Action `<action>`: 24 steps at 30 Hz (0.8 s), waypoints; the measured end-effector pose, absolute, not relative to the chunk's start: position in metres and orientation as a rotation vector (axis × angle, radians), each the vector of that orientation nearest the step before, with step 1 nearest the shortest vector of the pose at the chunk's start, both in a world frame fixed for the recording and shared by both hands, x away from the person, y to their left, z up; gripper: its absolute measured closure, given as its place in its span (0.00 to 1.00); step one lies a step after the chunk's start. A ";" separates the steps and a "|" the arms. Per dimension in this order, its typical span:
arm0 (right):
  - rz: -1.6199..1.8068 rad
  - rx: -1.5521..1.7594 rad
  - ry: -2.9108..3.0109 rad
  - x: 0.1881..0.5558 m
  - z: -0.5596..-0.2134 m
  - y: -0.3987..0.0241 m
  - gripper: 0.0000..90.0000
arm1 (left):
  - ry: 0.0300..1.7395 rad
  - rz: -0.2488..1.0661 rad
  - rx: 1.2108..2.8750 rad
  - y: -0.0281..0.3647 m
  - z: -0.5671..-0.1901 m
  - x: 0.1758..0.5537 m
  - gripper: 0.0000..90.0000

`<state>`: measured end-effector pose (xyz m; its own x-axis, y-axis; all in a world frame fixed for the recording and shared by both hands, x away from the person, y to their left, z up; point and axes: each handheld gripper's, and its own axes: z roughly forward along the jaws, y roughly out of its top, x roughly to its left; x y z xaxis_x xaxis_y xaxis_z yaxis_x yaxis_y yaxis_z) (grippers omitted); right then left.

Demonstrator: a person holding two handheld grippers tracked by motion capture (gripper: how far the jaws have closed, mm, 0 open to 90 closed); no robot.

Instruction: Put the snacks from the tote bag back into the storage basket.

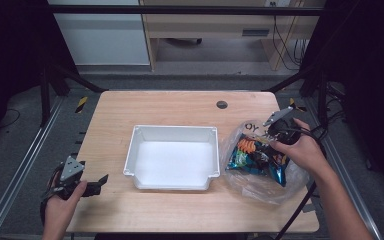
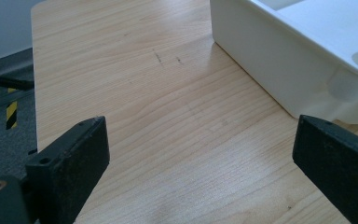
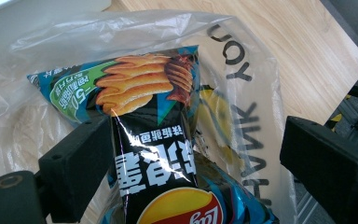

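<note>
A black and blue crisp bag [image 1: 257, 159] [image 3: 140, 88] lies inside a clear plastic carrier bag [image 1: 260, 189] [image 3: 249, 93] at the table's right side. My right gripper [image 1: 267, 141] [image 3: 191, 154] hovers over it with the jaws wide open. The crisp bag's dark middle runs between them: the left jaw is at its edge and the right jaw stands well apart. My left gripper [image 1: 101, 181] [image 2: 200, 154] rests open near the table's front left corner, with only bare wood between its jaws. A white bin [image 1: 172, 129] [image 2: 279, 60] sits empty in the middle.
The wooden table [image 1: 170, 107] [image 2: 144, 93] has a dark round grommet [image 1: 222, 104] near its far edge. Black frame posts stand at both sides, and the right gripper's cable [image 1: 300, 205] trails off the front right.
</note>
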<state>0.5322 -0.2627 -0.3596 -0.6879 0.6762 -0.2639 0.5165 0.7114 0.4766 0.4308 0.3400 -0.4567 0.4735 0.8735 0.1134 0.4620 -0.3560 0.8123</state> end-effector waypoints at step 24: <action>0.493 0.863 2.560 0.531 -0.369 -0.254 0.11 | 1.111 0.719 1.982 0.342 -0.457 0.431 0.04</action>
<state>0.5306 -0.2535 -0.3690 -0.7328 0.6325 -0.2509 0.4940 0.7481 0.4431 0.4312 0.3415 -0.4566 0.4677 0.8767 0.1123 0.4620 -0.3508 0.8146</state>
